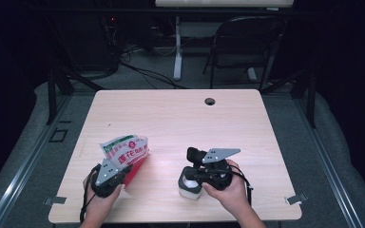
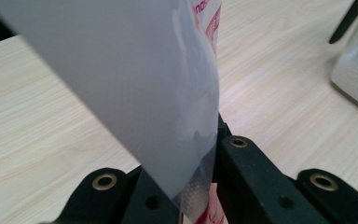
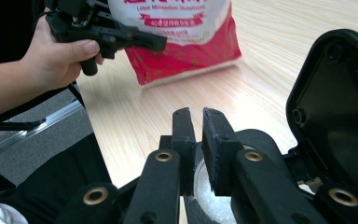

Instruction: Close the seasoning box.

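Your left gripper's point(image 1: 123, 170) fingers clamped the red-and-white printed plastic bag point(image 1: 125, 151); right gripper's point(image 3: 198, 122) nearly closed, empty, above the white lidded container point(image 1: 189, 188); next, tilt the bag over it.

In the left gripper view, the white-and-red printed plastic bag point(image 2: 135, 88) is blurred and cut off at the top edge; its print is unreadable. In the right gripper view, the black hinged lid point(image 3: 340, 116) runs past the right edge, and the jaws cover most of the white container point(image 3: 205, 193) below.
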`<control>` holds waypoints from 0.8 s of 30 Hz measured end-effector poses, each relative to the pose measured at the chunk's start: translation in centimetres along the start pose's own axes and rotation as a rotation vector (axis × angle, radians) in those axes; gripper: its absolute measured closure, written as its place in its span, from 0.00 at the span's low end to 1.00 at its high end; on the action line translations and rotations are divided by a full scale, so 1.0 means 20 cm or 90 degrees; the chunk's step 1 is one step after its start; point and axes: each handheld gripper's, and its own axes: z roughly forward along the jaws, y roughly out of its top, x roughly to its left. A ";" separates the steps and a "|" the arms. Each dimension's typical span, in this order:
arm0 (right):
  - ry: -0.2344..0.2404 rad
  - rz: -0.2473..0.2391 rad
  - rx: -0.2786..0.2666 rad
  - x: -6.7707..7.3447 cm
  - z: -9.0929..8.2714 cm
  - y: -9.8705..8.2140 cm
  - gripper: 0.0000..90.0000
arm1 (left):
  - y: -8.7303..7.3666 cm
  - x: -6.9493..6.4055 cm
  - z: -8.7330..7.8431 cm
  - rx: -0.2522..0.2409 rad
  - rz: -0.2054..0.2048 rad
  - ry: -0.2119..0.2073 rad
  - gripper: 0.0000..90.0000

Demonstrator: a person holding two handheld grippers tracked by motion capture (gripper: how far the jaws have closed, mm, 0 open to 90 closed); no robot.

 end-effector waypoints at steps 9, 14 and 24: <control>-0.002 0.004 -0.005 -0.01 -0.02 -0.01 0.92 | -0.02 0.13 -0.05 -0.005 -0.050 0.055 1.00; -0.004 0.008 -0.006 -0.02 -0.02 -0.02 0.91 | -0.04 0.18 -0.07 -0.005 -0.067 0.084 1.00; -0.004 0.016 -0.013 -0.03 -0.03 -0.02 0.90 | -0.08 0.26 -0.11 0.000 -0.098 0.130 1.00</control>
